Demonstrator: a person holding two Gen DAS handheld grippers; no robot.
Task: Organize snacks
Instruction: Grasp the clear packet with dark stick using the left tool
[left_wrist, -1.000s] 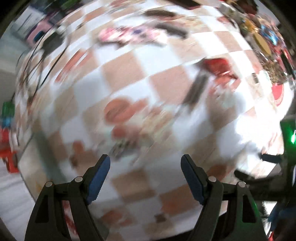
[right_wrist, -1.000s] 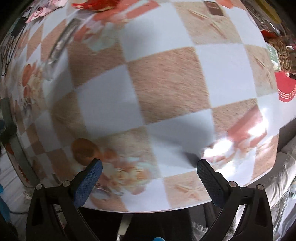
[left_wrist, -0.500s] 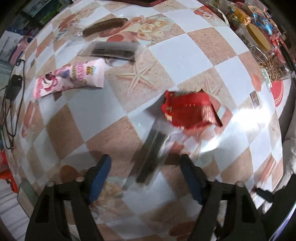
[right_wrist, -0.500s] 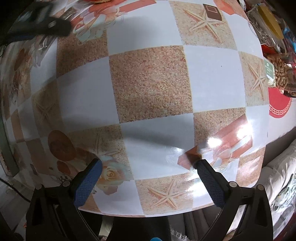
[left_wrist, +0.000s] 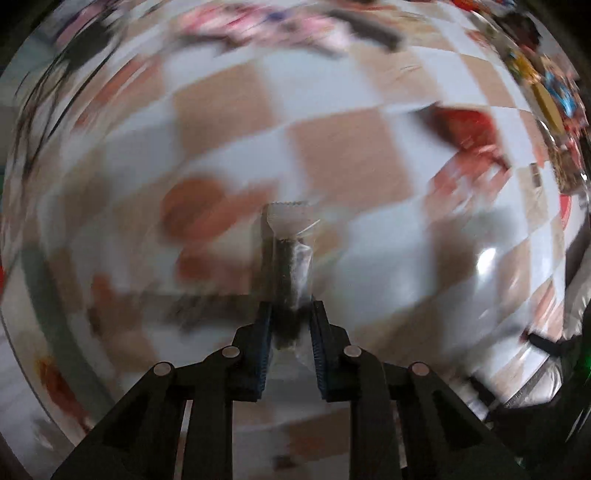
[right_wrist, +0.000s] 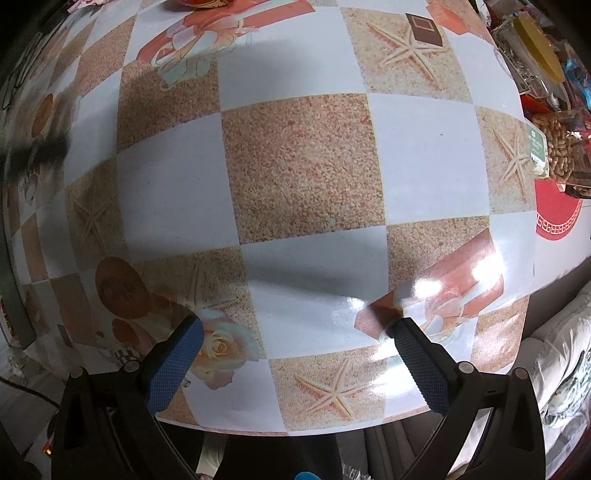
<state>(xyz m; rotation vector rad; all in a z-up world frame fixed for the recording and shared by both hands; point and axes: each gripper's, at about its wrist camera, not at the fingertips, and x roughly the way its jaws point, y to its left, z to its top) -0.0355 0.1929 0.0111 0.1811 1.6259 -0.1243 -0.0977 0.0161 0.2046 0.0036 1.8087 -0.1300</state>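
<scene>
Fingers (left_wrist: 263, 350) of the left gripper (left_wrist: 290, 325) are pinched on a dark snack bar in a clear wrapper (left_wrist: 290, 266), held above the blurred table (left_wrist: 343, 158), its crimped end pointing away. Beyond it toward the far right edge lies a crinkly red packet (left_wrist: 467, 129); a pink packet (left_wrist: 258, 22) smears along the far edge. Spread wide and holding nothing, the right gripper (right_wrist: 295, 332) hangs over the glossy checkered cloth near the table's front edge, with a tub of peanuts (right_wrist: 559, 147) at the right edge
</scene>
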